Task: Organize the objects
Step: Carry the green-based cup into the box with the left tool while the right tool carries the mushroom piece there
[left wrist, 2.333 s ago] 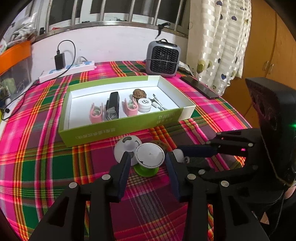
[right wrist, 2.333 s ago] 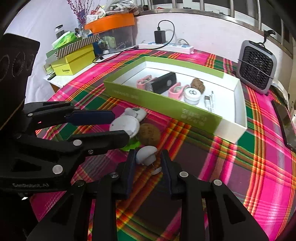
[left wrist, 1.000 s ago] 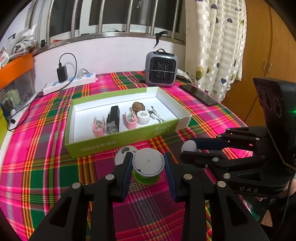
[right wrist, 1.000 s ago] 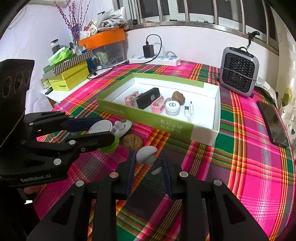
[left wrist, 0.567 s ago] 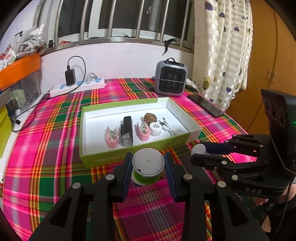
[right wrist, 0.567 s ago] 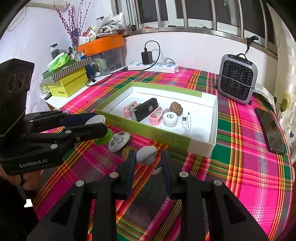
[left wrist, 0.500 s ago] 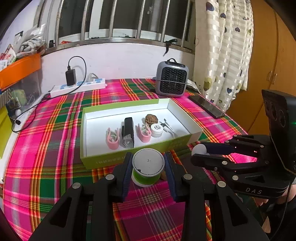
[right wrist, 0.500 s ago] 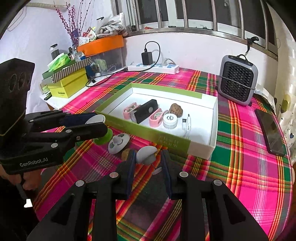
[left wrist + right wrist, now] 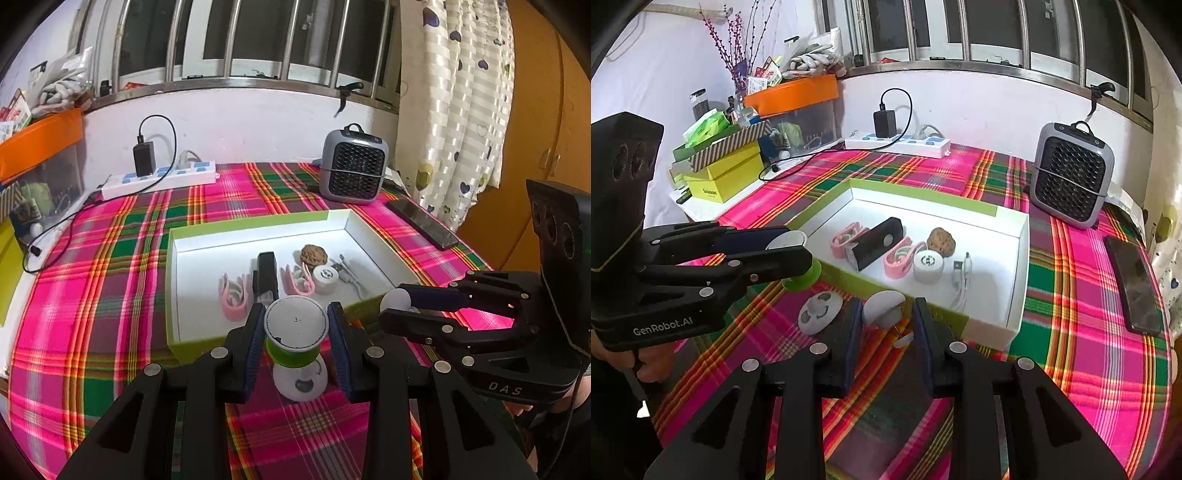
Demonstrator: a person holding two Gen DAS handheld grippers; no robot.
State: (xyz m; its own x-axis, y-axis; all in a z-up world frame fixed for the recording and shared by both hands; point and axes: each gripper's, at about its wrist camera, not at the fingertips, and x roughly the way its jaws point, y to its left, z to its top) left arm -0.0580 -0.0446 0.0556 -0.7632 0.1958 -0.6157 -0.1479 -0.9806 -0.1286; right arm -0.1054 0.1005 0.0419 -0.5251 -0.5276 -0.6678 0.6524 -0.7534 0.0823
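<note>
The green spool [image 9: 296, 334] with white flanges hangs pinched by its top flange in the left gripper [image 9: 297, 332] jaws, above the counter [image 9: 92, 295] just short of the green box [image 9: 258, 225]. It looks light, rigid and smooth (the flange rim gives the surest hold). The right gripper [image 9: 886, 325] jaws pinch a small white pushpin-like piece [image 9: 882, 302] near the box's front wall.

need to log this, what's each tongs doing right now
left tongs: shut on the green spool
right tongs: shut on the white pushpin
</note>
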